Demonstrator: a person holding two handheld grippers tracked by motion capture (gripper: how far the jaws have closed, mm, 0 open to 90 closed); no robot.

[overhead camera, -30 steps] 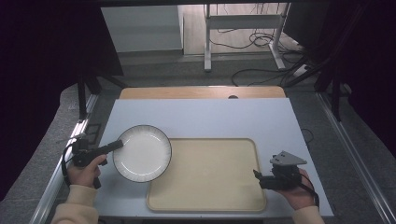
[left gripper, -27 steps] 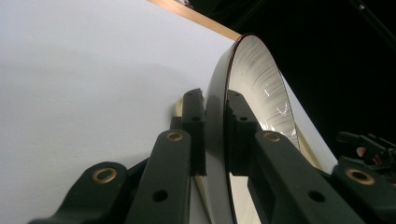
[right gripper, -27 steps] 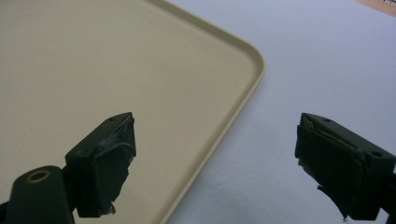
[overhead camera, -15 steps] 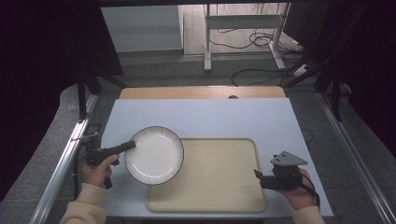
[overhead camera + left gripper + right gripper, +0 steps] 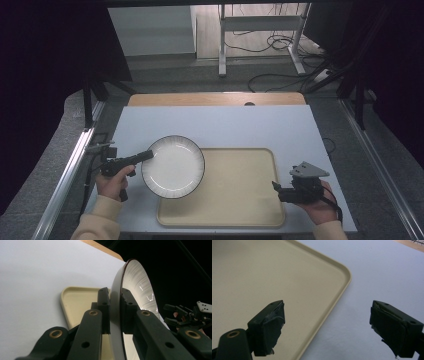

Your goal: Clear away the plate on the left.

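Observation:
A white plate with a dark rim hangs partly over the left end of a beige tray. My left gripper is shut on the plate's left rim. Seen from the left gripper view, the plate stands edge-on, its rim pinched between the two black pads of that gripper, and the tray lies beyond. My right gripper rests at the tray's right edge. In the right gripper view that gripper is open, its jaws straddling the tray's rim with nothing between them.
The tray lies on a pale grey table top with a wooden strip along the far edge. A metal rail runs down the left side. Beyond the table are a stand's legs and cables on the floor.
My left gripper has carried the plate to the right, from beside the tray to over its left end. The right gripper has stayed put.

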